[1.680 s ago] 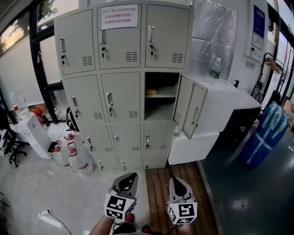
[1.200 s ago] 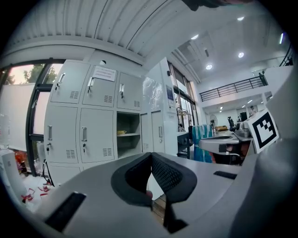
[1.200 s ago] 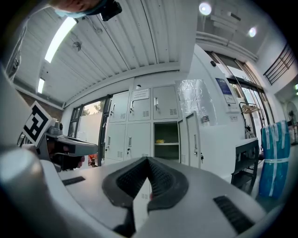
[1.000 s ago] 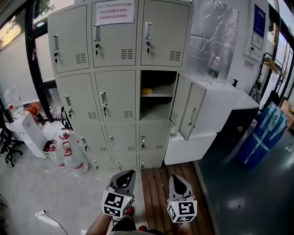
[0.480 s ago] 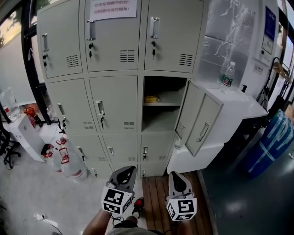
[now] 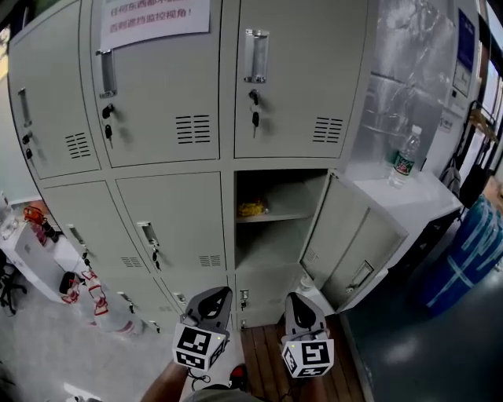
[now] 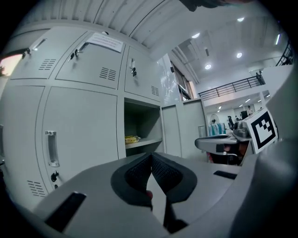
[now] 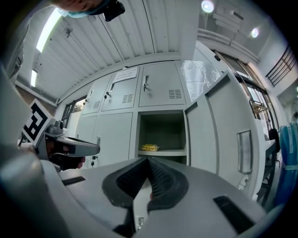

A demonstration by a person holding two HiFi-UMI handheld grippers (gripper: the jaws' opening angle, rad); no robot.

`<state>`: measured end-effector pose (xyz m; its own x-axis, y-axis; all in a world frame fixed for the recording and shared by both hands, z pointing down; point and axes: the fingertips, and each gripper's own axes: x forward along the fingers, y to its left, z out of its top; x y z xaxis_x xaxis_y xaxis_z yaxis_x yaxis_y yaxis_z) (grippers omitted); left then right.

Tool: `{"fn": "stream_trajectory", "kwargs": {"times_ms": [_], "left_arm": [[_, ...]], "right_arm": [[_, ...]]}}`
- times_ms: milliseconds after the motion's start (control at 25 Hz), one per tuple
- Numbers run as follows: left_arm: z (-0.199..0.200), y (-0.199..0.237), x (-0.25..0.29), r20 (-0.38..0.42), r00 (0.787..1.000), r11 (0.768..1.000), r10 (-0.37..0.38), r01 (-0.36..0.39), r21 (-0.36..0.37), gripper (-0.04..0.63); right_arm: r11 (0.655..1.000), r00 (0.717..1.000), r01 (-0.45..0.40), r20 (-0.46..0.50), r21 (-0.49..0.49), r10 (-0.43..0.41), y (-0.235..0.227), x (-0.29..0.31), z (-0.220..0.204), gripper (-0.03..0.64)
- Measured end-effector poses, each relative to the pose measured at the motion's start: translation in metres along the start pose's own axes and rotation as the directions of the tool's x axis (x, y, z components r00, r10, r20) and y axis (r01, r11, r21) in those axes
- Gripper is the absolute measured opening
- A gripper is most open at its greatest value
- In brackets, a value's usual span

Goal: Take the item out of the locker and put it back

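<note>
In the head view I count one yellow item (image 6: 252, 209) on the shelf of the one open locker compartment (image 6: 277, 188), its door (image 6: 346, 245) hanging right of the opening, one water bottle (image 6: 403, 161) beyond; in the left gripper view the left gripper (image 7: 151, 157) is pinched together on nothing, and in the right gripper view so is the right gripper (image 8: 148, 161).

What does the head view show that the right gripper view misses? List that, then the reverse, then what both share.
Head view only: the clear plastic water bottle with a green label standing right of the lockers, the clear jugs with red tops at lower left, and the brown wooden floor planks.
Right gripper view only: the round ceiling lights and the ribbed white ceiling.
Both: the grey metal lockers, the swung-open grey locker door, and the small yellow item on the open compartment's shelf.
</note>
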<state>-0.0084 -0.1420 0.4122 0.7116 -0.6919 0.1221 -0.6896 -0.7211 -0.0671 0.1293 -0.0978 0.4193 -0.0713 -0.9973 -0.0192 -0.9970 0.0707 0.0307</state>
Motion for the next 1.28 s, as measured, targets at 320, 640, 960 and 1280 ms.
{"fn": "stream_trajectory", "kwargs": {"times_ms": [320,640,960,1280], "left_arm": [[-0.004,0.045,0.059,-0.009,1.0,1.0,-0.01,0.01,0.002,0.023],[-0.017,0.07,0.088,-0.024,1.0,1.0,-0.018,0.017,-0.013,0.023],[-0.02,0.085,0.097,-0.026,1.0,1.0,0.004,-0.004,-0.029,0.023],[-0.022,0.098,0.096,-0.032,0.999,0.999,0.034,-0.035,-0.034,0.023]], "right_arm": [[1.0,1.0,-0.011,-0.005,-0.006,0.011,-0.013,0.087,-0.006,0.017],[1.0,1.0,-0.021,-0.012,-0.002,0.021,-0.017,0.136,-0.014,0.017],[0.998,0.998,-0.066,-0.003,-0.021,0.066,-0.025,0.177,-0.005,0.021],[0.994,0.996,-0.086,0.03,-0.07,0.088,-0.037,0.232,0.017,0.154]]}}
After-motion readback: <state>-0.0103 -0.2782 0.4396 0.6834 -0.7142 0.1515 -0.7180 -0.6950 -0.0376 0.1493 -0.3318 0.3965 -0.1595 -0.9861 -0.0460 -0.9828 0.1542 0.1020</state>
